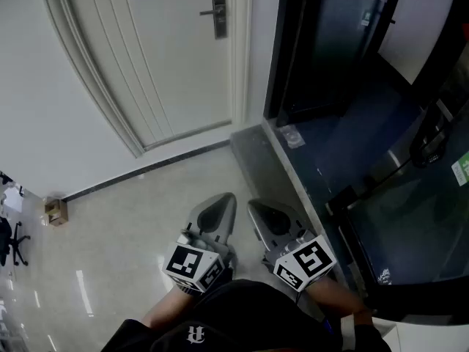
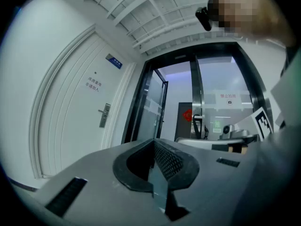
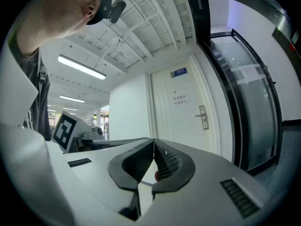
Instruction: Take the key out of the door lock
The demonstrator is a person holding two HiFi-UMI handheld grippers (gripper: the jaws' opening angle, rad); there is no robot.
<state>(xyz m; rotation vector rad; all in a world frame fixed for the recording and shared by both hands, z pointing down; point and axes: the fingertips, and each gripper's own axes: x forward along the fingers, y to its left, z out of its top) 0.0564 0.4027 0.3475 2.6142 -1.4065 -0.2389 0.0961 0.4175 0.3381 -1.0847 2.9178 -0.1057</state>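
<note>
Pale glossy floor tiles (image 1: 146, 218) run ahead to a white panelled door (image 1: 161, 57), with dark-framed glass doors (image 1: 344, 42) to its right. Both tools are held low and close to the person's dark top (image 1: 220, 321), side by side and pointing level toward the door.

The left hand-held gripper (image 1: 226, 199) has its jaws pressed together with nothing between them. Its own view shows the two ribbed pads meeting along one line (image 2: 154, 145). The right hand-held gripper (image 1: 255, 205) is likewise fully closed and empty (image 3: 154, 142), and lies just beside the left one without touching it. Each carries a marker cube at the rear – the left cube (image 1: 194, 264) and the right cube (image 1: 304, 261).

The door lock (image 1: 218, 12) – a dark upright plate with a lever handle – sits well ahead of both hand-held grippers, on the door's right edge. It lies ahead and to the left of the left hand-held gripper's closed tips in that gripper's view (image 2: 104, 115), and ahead and to the right of the right one's (image 3: 202, 117). The key cannot be made out at this distance in any view.

A paper notice (image 2: 92, 84) hangs on the door above the lock, and a small blue plate (image 3: 180, 71) is fixed over the door frame. Far to the left of the left hand-held gripper, a cardboard box (image 1: 55, 211) stands on the floor against the wall.
</note>
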